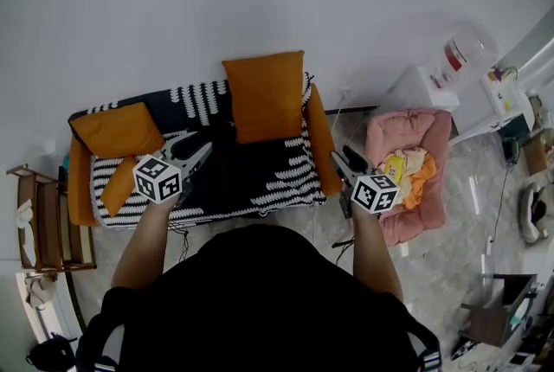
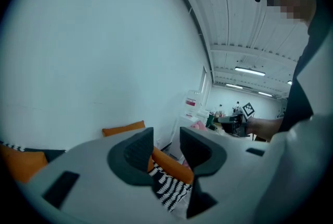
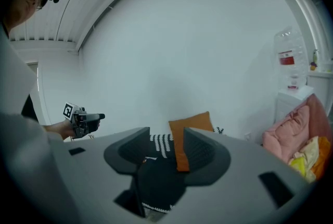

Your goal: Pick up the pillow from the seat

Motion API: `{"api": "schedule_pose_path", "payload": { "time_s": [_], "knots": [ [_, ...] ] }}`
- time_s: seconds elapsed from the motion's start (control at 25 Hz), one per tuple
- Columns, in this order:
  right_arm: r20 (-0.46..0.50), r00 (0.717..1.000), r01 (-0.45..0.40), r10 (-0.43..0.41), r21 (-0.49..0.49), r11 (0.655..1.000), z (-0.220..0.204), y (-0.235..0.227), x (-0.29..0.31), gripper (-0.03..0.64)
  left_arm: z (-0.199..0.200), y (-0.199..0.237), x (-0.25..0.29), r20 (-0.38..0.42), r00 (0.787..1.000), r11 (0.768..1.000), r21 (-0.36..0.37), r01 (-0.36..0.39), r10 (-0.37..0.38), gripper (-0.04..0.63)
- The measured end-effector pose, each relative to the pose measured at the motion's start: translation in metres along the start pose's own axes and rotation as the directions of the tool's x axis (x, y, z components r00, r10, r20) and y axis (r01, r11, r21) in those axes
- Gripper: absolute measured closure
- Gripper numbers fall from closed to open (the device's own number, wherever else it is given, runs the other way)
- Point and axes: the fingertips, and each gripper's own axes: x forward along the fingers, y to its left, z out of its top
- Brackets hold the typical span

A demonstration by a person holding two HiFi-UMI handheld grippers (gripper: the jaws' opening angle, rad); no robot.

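your left tool (image 1: pixel 196 156) stands part open with its pads clear of everything. in the left gripper view, the gap between its jaws shows only the sofa (image 1: pixel 322 145) arm and the black-and-white striped throw (image 1: pixel 260 176), both well beyond the tips. your right tool (image 1: pixel 344 161) is also part open and has hold of nothing. its own view looks through the gap at the throw and the edge of the orange pillow (image 1: pixel 264 95), neither of them touching the pads.

the orange pillow stands upright at the back of the seat, against the wall. it is ahead of both tools and between them: ahead and to the right of the left tool, ahead and to the left of the right one, and apart from both.

a second orange pillow (image 1: pixel 117 130) lies at the sofa's far end, just left of the left tool. the left tool hovers over the seat, and the right tool is by the sofa's right arm. a pink pet bed (image 1: pixel 428 137) sits on the floor to the right of the right tool.
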Motion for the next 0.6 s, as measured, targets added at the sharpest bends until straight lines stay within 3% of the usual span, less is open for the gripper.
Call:
{"api": "schedule_pose_path", "payload": {
  "time_s": [0.6],
  "knots": [
    [-0.045, 0.998, -0.053, 0.053, 0.006, 0.999, -0.007, -0.030, 0.008, 0.389, -0.009, -0.013, 0.028, -0.019, 0.999, 0.999, -0.015, -0.033, 0.033, 0.436]
  ]
}}
